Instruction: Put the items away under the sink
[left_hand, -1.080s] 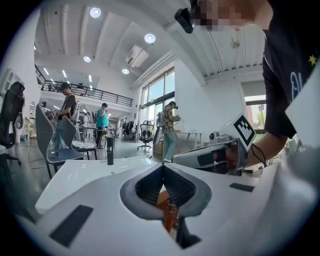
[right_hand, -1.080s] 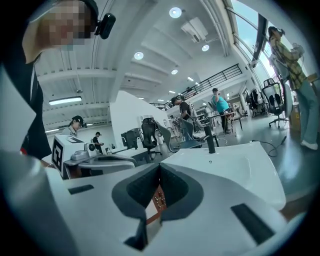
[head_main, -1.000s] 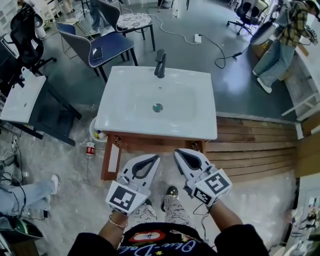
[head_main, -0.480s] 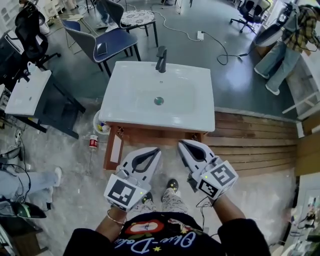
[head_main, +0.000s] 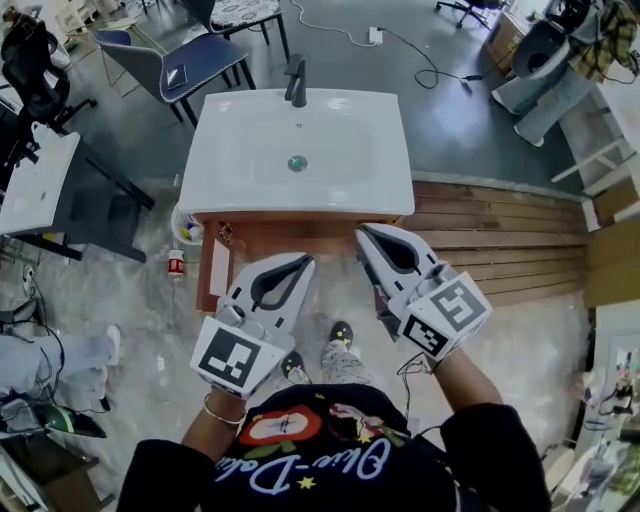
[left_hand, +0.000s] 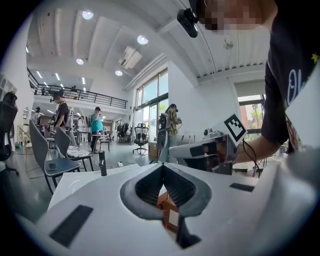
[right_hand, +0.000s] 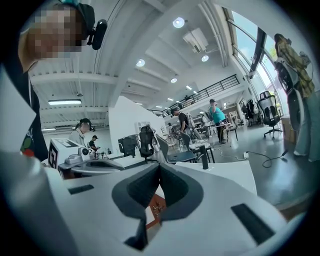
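Left gripper (head_main: 301, 265) and right gripper (head_main: 367, 237), held side by side, each with its jaws pressed together and nothing between them. Just beyond the fingertips: the wooden cabinet (head_main: 290, 235) under the white sink (head_main: 392, 185). A red-labelled bottle (head_main: 176, 264) stands on the floor, left of the left fingertips, beside the cabinet.

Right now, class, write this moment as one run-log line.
left gripper: shut, nothing held | right gripper: shut, nothing held | sink: ahead, on wooden cabinet | red container: floor, left of cabinet
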